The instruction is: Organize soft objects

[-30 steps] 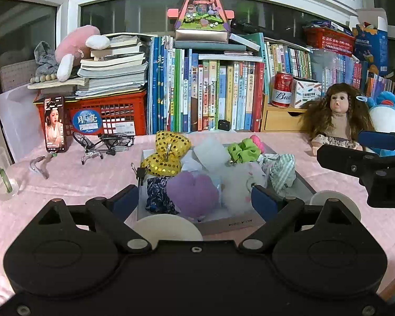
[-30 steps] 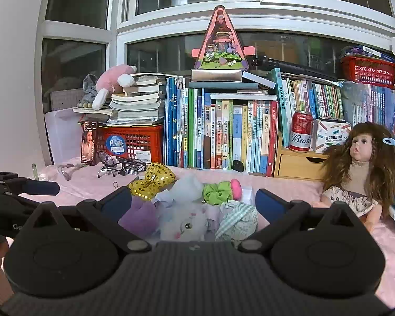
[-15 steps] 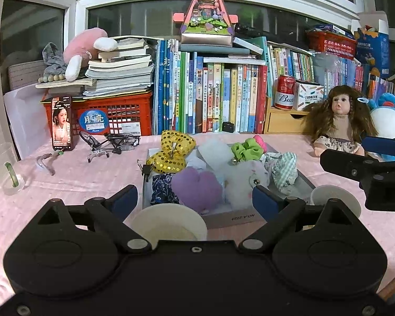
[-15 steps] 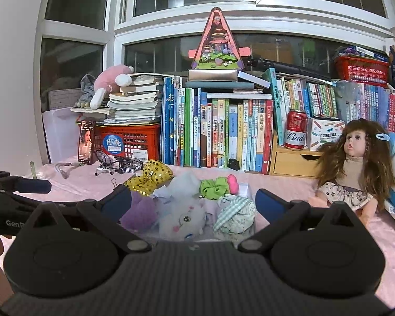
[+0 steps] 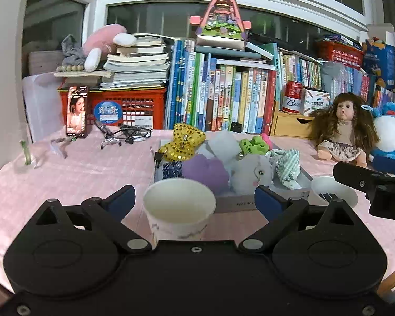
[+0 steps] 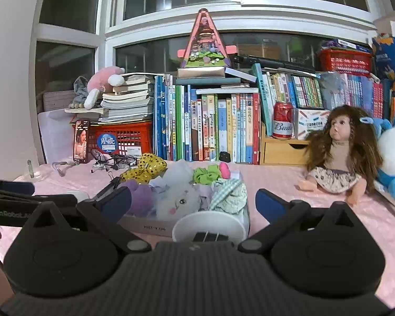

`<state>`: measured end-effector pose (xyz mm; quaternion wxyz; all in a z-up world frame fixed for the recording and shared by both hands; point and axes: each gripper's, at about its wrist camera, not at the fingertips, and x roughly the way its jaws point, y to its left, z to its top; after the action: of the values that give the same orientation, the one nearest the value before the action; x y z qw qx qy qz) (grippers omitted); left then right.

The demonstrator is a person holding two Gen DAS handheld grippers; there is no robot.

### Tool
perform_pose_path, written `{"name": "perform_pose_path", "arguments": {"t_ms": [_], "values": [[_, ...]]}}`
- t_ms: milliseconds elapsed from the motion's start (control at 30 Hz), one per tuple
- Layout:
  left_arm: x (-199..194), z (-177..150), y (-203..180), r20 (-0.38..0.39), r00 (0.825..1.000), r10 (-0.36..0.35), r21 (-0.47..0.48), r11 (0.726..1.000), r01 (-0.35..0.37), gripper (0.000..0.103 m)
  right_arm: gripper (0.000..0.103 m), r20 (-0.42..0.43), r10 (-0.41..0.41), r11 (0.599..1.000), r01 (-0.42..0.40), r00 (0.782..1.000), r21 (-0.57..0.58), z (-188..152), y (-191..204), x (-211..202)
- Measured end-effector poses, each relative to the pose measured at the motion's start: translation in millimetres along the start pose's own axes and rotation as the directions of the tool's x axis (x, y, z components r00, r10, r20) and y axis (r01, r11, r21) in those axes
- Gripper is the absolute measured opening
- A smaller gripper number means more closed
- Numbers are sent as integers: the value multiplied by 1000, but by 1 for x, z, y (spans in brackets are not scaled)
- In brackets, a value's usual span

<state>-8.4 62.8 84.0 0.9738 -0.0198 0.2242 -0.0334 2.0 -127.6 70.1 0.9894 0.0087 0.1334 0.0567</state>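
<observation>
Soft objects [image 5: 231, 163] are heaped in a shallow cardboard box [image 5: 239, 205] near the desk's [image 5: 73, 173] front edge. Nearest, each hand-held gripper has drawn back and risen over the last second, so a white paper cup now shows before it: one [image 5: 179, 208] between the left hand-held gripper's [image 5: 194, 200] released fingers, one [image 6: 210, 227] before the right hand-held gripper [image 6: 193, 202], also spread and empty. That suggests cups are the sorting targets. Beyond the box, a doll [image 6: 339, 163] sits toward the right edge.

Clutter behind on the table [image 5: 73, 173]
Ahead: upright books [image 6: 218, 129], red can [image 6: 283, 123]. Right: long-haired doll [image 6: 337, 155]. Left: phone [image 6: 81, 141], red crate [image 6: 129, 138].
</observation>
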Motion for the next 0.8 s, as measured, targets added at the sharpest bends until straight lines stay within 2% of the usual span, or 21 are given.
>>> {"name": "perform_pose_path", "arguments": {"t_ms": [400,567,800], "values": [[-10,-39,8,-46,997,61,-36,997,-62,98,103,8,-53,998,53,999,17,-35,5,-16],[-2,-59,14,-106,991,81,-56,995,-87,98,103,-30,-74,997,74,997,12,-53,6,-15],[10,-84,12,-159,981,110,-48,992,-119,98,103,-100,-56,998,57,993,9,-78,9,-8]]}}
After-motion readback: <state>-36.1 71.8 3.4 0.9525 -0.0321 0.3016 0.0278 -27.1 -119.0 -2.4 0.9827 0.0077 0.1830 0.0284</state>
